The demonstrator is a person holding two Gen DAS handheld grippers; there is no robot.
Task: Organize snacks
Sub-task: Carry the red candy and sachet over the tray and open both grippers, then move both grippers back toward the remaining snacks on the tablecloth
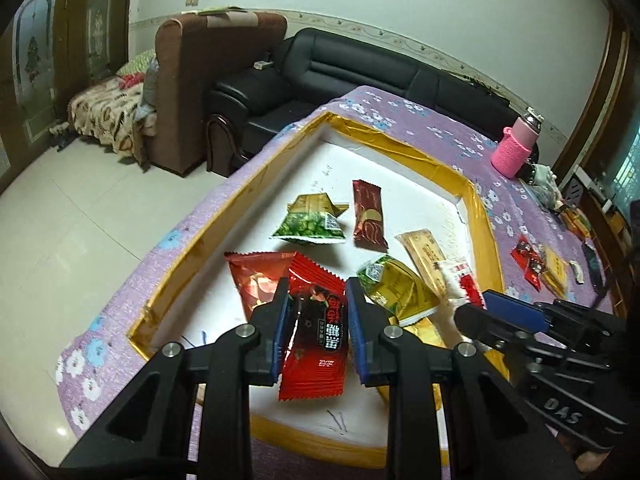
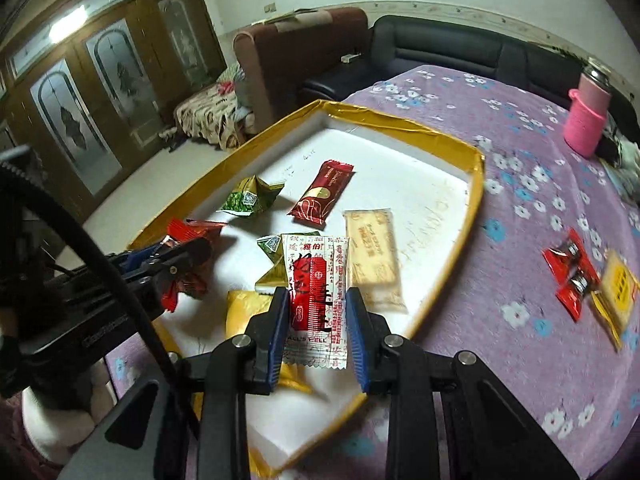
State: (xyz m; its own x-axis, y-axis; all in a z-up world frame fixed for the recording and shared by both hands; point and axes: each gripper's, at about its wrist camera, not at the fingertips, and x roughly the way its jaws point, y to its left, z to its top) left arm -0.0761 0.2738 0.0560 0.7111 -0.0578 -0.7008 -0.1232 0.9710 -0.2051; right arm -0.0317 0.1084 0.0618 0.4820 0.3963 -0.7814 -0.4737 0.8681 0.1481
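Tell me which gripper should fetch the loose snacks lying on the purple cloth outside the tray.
Right, probably. The red snack pack and yellow pack lie on the cloth on the right gripper's side. But it holds a white-and-red sachet, so that must be dropped first. The left gripper holds a red packet too.

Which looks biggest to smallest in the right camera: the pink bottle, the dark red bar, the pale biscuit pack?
1. pale biscuit pack
2. dark red bar and pink bottle look alike; the bottle stands farther away, so unsure.
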